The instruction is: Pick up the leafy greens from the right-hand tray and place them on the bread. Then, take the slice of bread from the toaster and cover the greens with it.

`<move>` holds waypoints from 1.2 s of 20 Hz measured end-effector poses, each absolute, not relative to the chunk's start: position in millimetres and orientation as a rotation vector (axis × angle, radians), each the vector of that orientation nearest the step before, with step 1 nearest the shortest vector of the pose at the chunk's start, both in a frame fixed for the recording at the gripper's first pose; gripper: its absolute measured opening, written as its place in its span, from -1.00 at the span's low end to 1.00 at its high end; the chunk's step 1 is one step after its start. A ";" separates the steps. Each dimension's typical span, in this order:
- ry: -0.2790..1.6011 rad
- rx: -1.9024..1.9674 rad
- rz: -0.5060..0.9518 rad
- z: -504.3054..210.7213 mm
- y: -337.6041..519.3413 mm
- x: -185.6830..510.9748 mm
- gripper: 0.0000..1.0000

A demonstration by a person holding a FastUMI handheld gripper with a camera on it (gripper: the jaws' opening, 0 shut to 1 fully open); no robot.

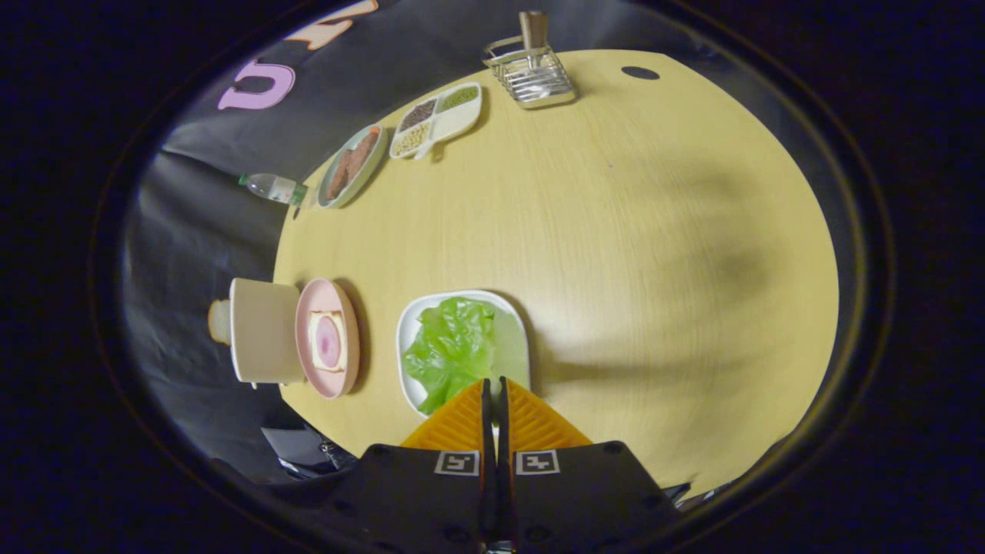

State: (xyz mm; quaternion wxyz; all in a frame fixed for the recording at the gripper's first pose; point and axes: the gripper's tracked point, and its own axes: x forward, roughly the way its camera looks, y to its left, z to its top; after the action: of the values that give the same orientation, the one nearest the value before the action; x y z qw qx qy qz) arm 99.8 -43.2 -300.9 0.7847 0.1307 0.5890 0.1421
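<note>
Hovering above the wooden table (631, 231), the gripper (494, 385) keeps its two orange fingers (462, 423) together, holding nothing, their tips over the one white tray (517, 323) with the leafy greens (450, 350). Beside this tray stands one pink plate (304, 338) with one slice of bread (327, 342), then one toaster (262, 331). Farther off are one divided dish (435, 119), one wire rack (531, 73) and one bottle (271, 187).

You worked at a pale wood-grain worktop (616, 231) with a rounded edge and a dark oval hole (640, 73) near its far side. Black cloth (192, 231) formed the booth wall behind it. Soft shadows crossed the surface.
</note>
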 end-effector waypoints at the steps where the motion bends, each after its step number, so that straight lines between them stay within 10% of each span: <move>1: 1.255 0.273 0.313 -292.4 -42.4 97.8 -0.93; 24: 1.222 0.576 0.705 -182.1 233.4 59.9 -0.94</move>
State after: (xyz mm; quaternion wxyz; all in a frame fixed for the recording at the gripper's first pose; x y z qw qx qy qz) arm 59.9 233.4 -182.1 0.7236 0.2608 0.5535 0.3193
